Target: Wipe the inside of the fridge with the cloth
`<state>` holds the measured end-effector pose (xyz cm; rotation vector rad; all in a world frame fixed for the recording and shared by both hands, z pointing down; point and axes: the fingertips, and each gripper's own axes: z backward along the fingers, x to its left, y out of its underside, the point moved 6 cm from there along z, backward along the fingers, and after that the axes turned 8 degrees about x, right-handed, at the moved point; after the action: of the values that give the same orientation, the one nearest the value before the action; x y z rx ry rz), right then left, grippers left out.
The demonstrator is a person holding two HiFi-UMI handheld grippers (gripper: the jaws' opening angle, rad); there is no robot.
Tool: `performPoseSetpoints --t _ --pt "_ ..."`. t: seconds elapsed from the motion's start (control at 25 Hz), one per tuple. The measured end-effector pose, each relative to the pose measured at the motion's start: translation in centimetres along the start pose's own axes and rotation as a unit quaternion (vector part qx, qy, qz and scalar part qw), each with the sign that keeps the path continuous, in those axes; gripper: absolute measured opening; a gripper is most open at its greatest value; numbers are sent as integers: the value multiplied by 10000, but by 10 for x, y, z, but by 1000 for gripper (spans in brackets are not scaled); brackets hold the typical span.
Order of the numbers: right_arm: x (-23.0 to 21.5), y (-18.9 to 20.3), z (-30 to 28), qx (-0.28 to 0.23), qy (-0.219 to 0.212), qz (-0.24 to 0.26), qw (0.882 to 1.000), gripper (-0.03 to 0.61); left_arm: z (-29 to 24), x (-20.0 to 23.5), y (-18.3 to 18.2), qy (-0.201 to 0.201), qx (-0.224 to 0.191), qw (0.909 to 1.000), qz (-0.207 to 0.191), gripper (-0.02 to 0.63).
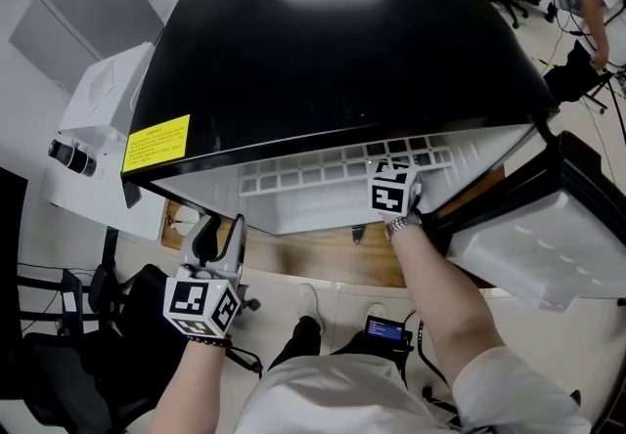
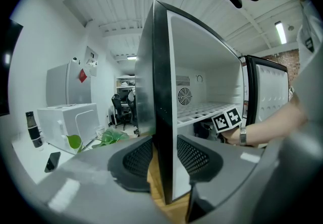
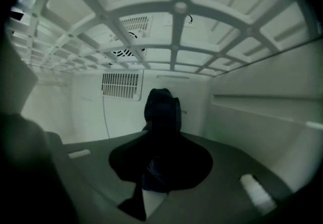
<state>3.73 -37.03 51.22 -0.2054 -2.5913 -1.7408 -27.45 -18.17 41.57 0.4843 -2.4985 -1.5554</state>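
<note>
One large black fridge [image 1: 342, 41] with a white lining stands open. Its side wall [image 2: 160, 92] sits between the pads of the left gripper [image 2: 162, 162], which press on it from both sides; we judge that this grip steadies the cabinet while the other hand works. Under the white plastic grid shelf [image 3: 174, 49] the right gripper [image 3: 161, 167] is deep inside, its jaws pinching a dark bunched cloth [image 3: 161, 109] that stands up ahead of them, facing the back wall. A small yellow sticker [image 1: 156, 142] on the fridge's top bears red print, too small for us to read
</note>
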Motion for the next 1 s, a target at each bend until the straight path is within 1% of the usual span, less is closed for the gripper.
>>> performPoseSetpoints --t 0.2,0.4,1.0 --pt "-12 3 0 14 153 -84 9998 75 0 0 0 -18 11 10000 -29 146" --pt "-18 7 -1 55 260 -243 9994 75 0 0 0 -46 -12 10000 24 146" --pt "-21 12 8 92 481 -393 9980 75 0 1 0 7 15 10000 -50 147"
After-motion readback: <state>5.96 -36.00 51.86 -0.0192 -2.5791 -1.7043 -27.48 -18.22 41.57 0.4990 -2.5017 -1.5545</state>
